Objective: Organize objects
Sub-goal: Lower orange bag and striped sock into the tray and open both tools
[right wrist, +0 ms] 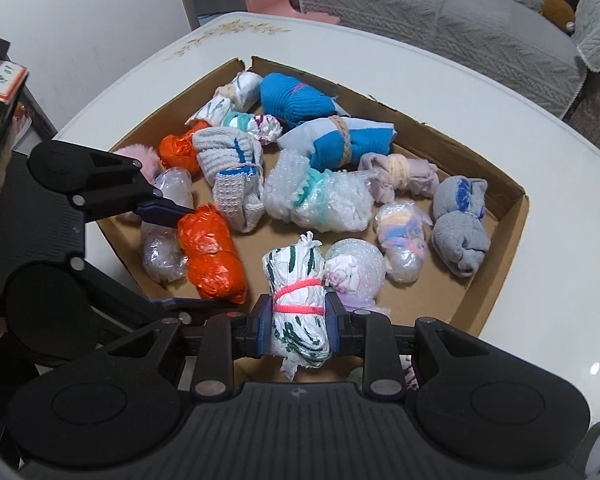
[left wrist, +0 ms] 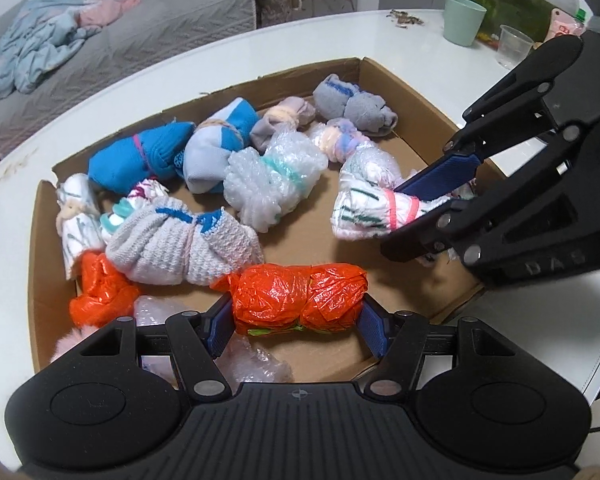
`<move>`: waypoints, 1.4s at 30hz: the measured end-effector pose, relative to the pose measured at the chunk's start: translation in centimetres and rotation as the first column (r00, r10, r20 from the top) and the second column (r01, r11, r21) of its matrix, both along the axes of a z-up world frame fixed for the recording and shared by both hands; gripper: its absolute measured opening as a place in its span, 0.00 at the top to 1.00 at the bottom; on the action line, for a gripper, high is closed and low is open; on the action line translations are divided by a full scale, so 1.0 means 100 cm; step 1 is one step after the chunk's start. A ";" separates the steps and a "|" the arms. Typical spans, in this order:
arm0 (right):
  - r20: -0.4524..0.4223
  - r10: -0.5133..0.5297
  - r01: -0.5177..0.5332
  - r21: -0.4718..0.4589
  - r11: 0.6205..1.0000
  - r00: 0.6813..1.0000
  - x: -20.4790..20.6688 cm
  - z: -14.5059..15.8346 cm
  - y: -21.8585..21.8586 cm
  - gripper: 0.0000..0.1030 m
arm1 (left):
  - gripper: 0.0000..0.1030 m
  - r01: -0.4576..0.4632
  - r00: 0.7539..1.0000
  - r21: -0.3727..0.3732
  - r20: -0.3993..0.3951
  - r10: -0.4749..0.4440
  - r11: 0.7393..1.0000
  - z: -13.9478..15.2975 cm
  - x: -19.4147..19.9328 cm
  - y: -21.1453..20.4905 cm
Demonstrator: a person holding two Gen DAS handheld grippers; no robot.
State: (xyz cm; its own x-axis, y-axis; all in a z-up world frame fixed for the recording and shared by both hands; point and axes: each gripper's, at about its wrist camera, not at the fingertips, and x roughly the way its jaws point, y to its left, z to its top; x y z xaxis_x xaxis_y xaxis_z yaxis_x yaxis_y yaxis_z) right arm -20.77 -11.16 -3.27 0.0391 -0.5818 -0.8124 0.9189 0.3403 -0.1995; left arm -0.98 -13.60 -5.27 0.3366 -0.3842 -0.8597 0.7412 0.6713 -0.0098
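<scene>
A shallow cardboard box (left wrist: 416,92) on a white table holds several tied bundles of socks, bubble wrap and plastic. My left gripper (left wrist: 298,322) is shut on an orange plastic bundle (left wrist: 300,296) at the box's near edge; it also shows in the right wrist view (right wrist: 210,252). My right gripper (right wrist: 299,322) is shut on a white bundle with green stripes and a pink band (right wrist: 296,280); this bundle shows in the left wrist view (left wrist: 372,208) at the box's right side.
Other bundles fill the box: blue sock (left wrist: 140,156), bubble wrap (left wrist: 272,176), grey knit (left wrist: 180,244), second orange one (left wrist: 100,296). A green cup (left wrist: 462,20) and a clear cup (left wrist: 514,46) stand on the table (left wrist: 420,48). A grey sofa (right wrist: 460,12) lies beyond.
</scene>
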 end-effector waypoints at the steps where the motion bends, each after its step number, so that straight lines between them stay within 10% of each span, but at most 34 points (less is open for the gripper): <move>1: 0.000 0.005 -0.005 0.006 1.000 1.000 0.001 -0.001 -0.001 0.76 | 0.33 -0.002 1.000 0.004 -0.004 0.002 1.000 0.000 0.000 -0.001; 33: -0.083 0.003 0.007 0.116 0.993 0.997 -0.004 -0.014 -0.007 0.71 | 0.17 -0.088 0.989 0.105 -0.107 0.099 0.991 0.002 0.013 -0.010; 42: -0.055 0.013 -0.009 0.084 0.996 0.998 -0.009 0.005 -0.002 0.51 | 0.10 -0.091 0.986 0.085 -0.134 0.102 0.992 0.014 0.011 -0.003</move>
State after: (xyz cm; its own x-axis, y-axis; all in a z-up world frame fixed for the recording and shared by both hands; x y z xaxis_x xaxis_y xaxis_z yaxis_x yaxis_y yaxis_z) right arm -21.64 -11.33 -2.82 -0.0010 -0.5118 -0.8591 0.9034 0.3680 -0.2202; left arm 0.08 -13.91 -3.82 0.2449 -0.2851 -0.9267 0.6678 0.7426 -0.0520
